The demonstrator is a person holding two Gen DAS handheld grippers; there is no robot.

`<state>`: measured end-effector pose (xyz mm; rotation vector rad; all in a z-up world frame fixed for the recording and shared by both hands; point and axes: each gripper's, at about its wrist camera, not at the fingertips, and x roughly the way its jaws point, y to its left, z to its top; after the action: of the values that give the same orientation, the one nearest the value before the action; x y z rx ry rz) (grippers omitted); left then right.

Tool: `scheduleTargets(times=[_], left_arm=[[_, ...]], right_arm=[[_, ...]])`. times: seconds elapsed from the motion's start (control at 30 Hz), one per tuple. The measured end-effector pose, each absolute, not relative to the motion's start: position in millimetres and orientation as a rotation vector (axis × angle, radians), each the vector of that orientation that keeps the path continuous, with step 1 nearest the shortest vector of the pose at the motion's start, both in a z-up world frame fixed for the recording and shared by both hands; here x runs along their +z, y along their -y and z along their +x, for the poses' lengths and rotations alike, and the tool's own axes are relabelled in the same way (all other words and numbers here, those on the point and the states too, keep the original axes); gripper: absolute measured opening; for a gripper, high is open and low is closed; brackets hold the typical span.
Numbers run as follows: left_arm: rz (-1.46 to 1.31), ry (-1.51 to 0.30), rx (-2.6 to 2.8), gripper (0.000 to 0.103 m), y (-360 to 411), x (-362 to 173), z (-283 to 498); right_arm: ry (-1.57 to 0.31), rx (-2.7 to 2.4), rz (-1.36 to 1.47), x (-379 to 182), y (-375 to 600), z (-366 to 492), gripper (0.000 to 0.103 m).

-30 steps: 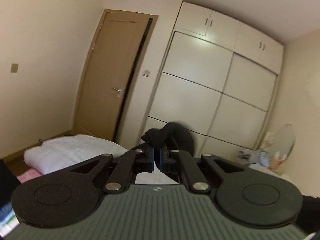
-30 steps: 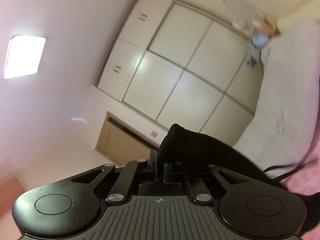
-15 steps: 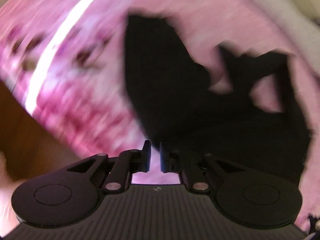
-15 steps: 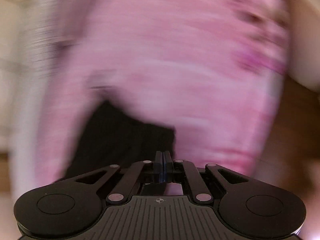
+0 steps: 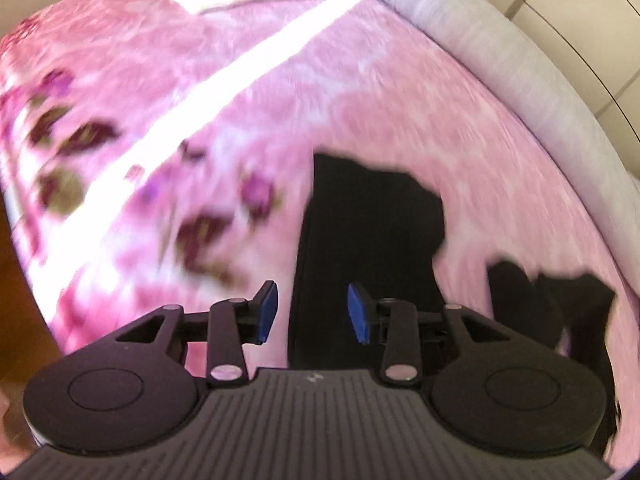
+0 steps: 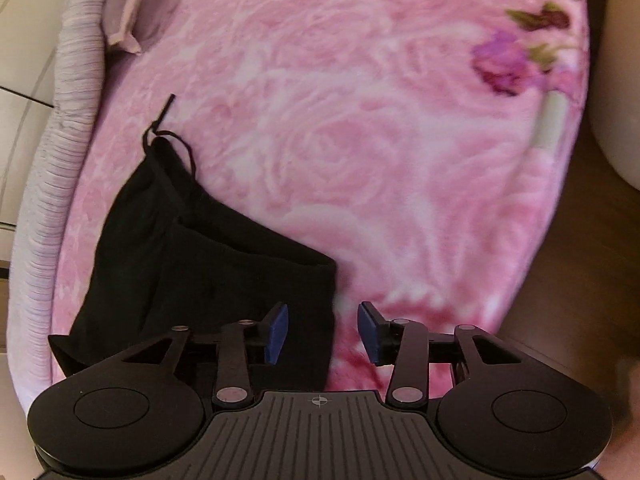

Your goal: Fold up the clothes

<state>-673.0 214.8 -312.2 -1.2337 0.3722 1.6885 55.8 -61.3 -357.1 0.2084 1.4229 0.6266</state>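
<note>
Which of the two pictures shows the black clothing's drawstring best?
The right wrist view: it is sharp, and the drawstring loops out from the black garment onto the pink blanket. The blurred left wrist view shows only dark cloth, no string.

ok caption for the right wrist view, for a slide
Right gripper opening above a black garment laid on the pink floral blanket.

The garment point(image 6: 208, 264) lies on the blanket point(image 6: 380, 140), near its edge.

Black garment point(image 6: 208, 264) on pink (floral) blanket point(image 6: 380, 140).
</note>
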Motion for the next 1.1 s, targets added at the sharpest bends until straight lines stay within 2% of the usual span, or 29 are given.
scheduleTargets(times=[0.13, 0.2, 0.23, 0.27, 0.3, 0.4, 0.53, 0.67, 0.77, 0.87, 0.93, 0.97, 1.0, 1.03, 1.1], left_arm=[[-1.190, -0.505, 1.681, 0.034, -270, -345, -675], [-1.145, -0.558, 1.669, 0.030, -284, -357, -671], [-1.115, -0.584, 1.660, 0.009, -288, -362, -668], [-1.089, -0.602, 1.651, 0.003, -291, -366, -666], [-1.070, -0.604, 1.651, 0.002, -290, -366, -666], [-1.001, -0.534, 1.730, 0.002, -267, -342, -670], [-0.943, -0.442, 1.914, 0.002, -205, -303, -707], [-1.003, -0.542, 1.976, 0.003, -167, -324, -740], [-1.004, -0.747, 1.935, 0.009, -169, -363, -731], [-0.924, -0.858, 1.963, 0.011, -171, -356, -707], [-0.903, -0.816, 1.974, 0.011, -165, -335, -694], [-0.895, -0.771, 1.963, 0.019, -160, -321, -687], [-0.890, -0.738, 1.929, 0.025, -159, -311, -675], [-0.887, -0.715, 1.881, 0.035, -160, -302, -661], [-0.880, -0.670, 1.783, 0.038, -163, -285, -633]], right_arm=[[-1.396, 0.641, 0.193, -370, 60, 47, 0.045], [-1.376, 0.643, 0.181, -374, 59, 43, 0.045], [-1.363, 0.643, 0.177, -374, 58, 40, 0.045], [-1.349, 0.645, 0.164, -373, 58, 38, 0.045], [-1.335, 0.648, 0.149, -372, 57, 35, 0.045], [-1.306, 0.656, 0.040, -367, 48, 28, 0.021], [-1.306, 0.641, -0.013, -363, 40, 26, 0.021], [-1.299, 0.624, -0.072, -363, 31, 22, 0.021], [-1.286, 0.617, -0.132, -360, 25, 20, 0.021], [-1.263, 0.611, -0.243, -350, 15, 19, 0.024], [-1.220, 0.596, -0.306, -339, 10, 21, 0.026], [-1.193, 0.586, -0.328, -334, 8, 23, 0.027], [-1.165, 0.574, -0.348, -329, 7, 25, 0.030], [-1.149, 0.578, -0.349, -324, 6, 28, 0.035], [-1.144, 0.624, -0.305, -316, 2, 35, 0.041]])
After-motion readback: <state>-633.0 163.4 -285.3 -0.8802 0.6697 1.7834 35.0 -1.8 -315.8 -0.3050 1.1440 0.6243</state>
